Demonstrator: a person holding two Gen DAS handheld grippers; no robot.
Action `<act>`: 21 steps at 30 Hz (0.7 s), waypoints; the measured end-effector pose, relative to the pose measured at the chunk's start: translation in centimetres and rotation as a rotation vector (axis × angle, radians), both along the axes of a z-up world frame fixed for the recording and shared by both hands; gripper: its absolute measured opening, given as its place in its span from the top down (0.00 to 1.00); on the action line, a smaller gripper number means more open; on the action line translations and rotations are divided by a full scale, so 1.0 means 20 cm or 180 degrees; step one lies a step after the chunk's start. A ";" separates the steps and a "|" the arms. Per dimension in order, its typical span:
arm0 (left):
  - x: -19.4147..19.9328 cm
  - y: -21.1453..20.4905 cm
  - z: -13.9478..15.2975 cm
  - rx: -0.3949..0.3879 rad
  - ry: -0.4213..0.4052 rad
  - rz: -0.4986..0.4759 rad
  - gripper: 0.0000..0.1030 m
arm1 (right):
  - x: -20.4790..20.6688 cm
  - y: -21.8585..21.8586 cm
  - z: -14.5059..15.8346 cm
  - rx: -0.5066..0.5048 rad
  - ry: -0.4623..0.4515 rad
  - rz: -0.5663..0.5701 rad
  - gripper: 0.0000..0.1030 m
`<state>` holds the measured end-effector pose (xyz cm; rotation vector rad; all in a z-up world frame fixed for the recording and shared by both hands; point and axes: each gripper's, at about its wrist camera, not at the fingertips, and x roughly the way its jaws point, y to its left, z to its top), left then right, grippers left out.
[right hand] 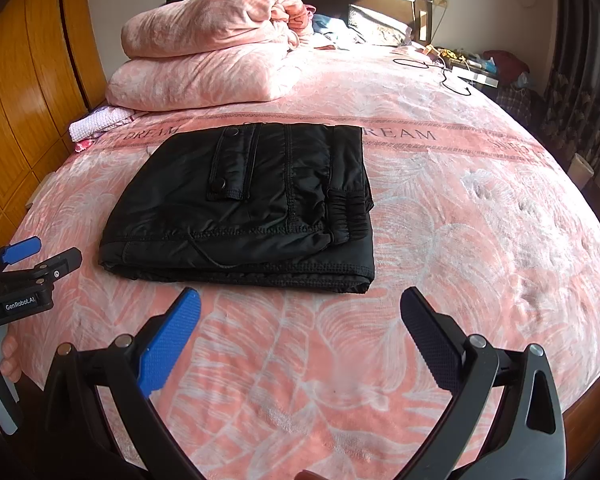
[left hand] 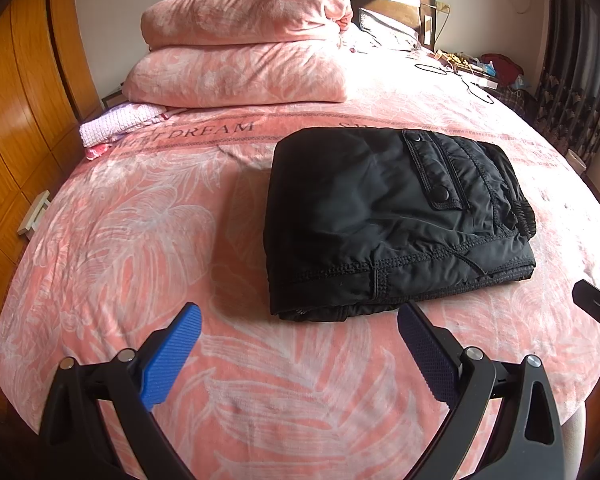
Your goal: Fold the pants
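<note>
The black pants (left hand: 387,220) lie folded into a compact rectangle on the pink leaf-print bedspread (left hand: 140,240). A snap pocket flap faces up. They also show in the right wrist view (right hand: 252,204). My left gripper (left hand: 300,320) is open and empty, a short way in front of the pants' near edge. My right gripper (right hand: 300,304) is open and empty, in front of the pants' near right corner. The left gripper (right hand: 32,260) shows at the left edge of the right wrist view, and part of the right gripper (left hand: 595,300) at the right edge of the left wrist view.
Two folded pink blankets (right hand: 204,52) are stacked at the head of the bed. A small pink-white cloth (left hand: 116,126) lies at the left edge. A wooden wardrobe (left hand: 16,100) stands left. A cluttered nightstand (right hand: 479,66) with cables and dark curtains (right hand: 579,60) are at the right.
</note>
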<state>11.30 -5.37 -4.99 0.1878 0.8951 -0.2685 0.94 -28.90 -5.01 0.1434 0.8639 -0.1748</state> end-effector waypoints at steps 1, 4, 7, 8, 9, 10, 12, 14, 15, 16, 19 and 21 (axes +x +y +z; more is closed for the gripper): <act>0.00 0.00 0.00 0.0001 0.0000 0.0000 0.04 | 0.00 0.00 0.00 0.0000 0.0001 0.0000 0.03; 0.00 0.00 0.00 0.0001 0.0004 -0.0007 0.04 | 0.00 0.00 0.00 -0.0001 0.0003 0.0000 0.03; 0.00 0.00 0.00 -0.0002 0.0002 -0.0007 0.04 | 0.00 0.00 0.00 0.0002 0.0005 0.0002 0.03; 0.01 0.00 0.00 -0.0004 0.0003 -0.0006 0.04 | 0.00 0.00 0.00 0.0002 0.0000 0.0003 0.03; 0.01 0.00 0.00 -0.0009 0.0008 -0.0008 0.04 | 0.00 0.00 0.00 0.0001 -0.0003 0.0004 0.03; 0.01 0.00 0.00 -0.0014 0.0008 -0.0015 0.04 | 0.00 0.00 -0.01 -0.0002 -0.0004 0.0005 0.03; 0.00 -0.01 0.01 -0.0019 -0.0010 -0.0017 0.04 | 0.00 0.00 -0.01 -0.0003 0.0001 0.0006 0.03; 0.01 -0.01 0.01 -0.0028 -0.0006 -0.0029 0.04 | 0.00 0.00 -0.01 -0.0004 0.0003 0.0003 0.03; 0.01 -0.01 0.01 -0.0038 -0.0008 -0.0032 0.04 | 0.01 0.00 -0.01 -0.0009 0.0009 0.0001 0.03; 0.01 -0.01 0.01 -0.0041 -0.0018 -0.0030 0.04 | 0.01 -0.01 -0.02 -0.0013 0.0013 -0.0002 0.03; 0.01 -0.01 0.01 -0.0030 -0.0023 -0.0033 0.04 | 0.01 -0.01 -0.02 -0.0010 0.0020 0.0005 0.03; 0.01 -0.01 0.01 -0.0027 -0.0016 -0.0036 0.04 | 0.02 -0.01 -0.02 -0.0014 0.0024 0.0011 0.03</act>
